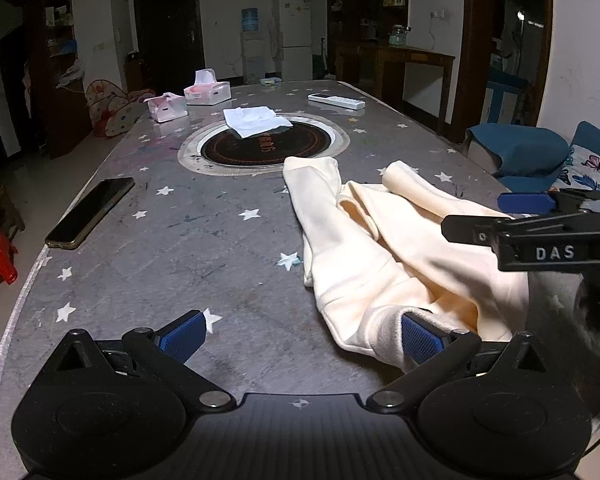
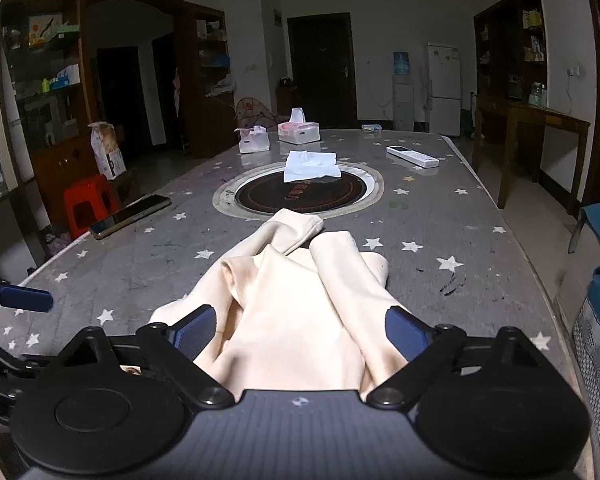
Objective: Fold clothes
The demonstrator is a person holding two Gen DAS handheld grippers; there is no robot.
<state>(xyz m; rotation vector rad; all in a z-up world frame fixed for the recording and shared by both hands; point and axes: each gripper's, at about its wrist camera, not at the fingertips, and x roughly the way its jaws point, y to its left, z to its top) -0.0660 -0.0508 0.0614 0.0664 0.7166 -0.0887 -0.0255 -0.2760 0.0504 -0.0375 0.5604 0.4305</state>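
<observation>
A cream garment point(image 1: 380, 248) lies crumpled on the star-patterned grey table point(image 1: 180, 248), its two long tubes reaching toward the table's middle. My left gripper point(image 1: 302, 336) is open at the garment's near left corner. Its right finger point(image 1: 420, 338) sits against the hem and its left finger is over bare table. In the right wrist view the same garment point(image 2: 300, 300) runs between the wide-spread fingers of my right gripper point(image 2: 300, 336), which is open. The right gripper point(image 1: 472, 215) also shows at the right edge of the left wrist view, above the cloth.
A dark phone point(image 1: 90, 212) lies near the left edge. A folded white cloth point(image 1: 256, 120) rests on the round black inset point(image 1: 268, 152). Two tissue boxes point(image 1: 208, 92) and a white remote point(image 1: 336, 101) sit farther back. A blue chair point(image 1: 516, 152) stands on the right and a red stool point(image 2: 88, 204) on the left.
</observation>
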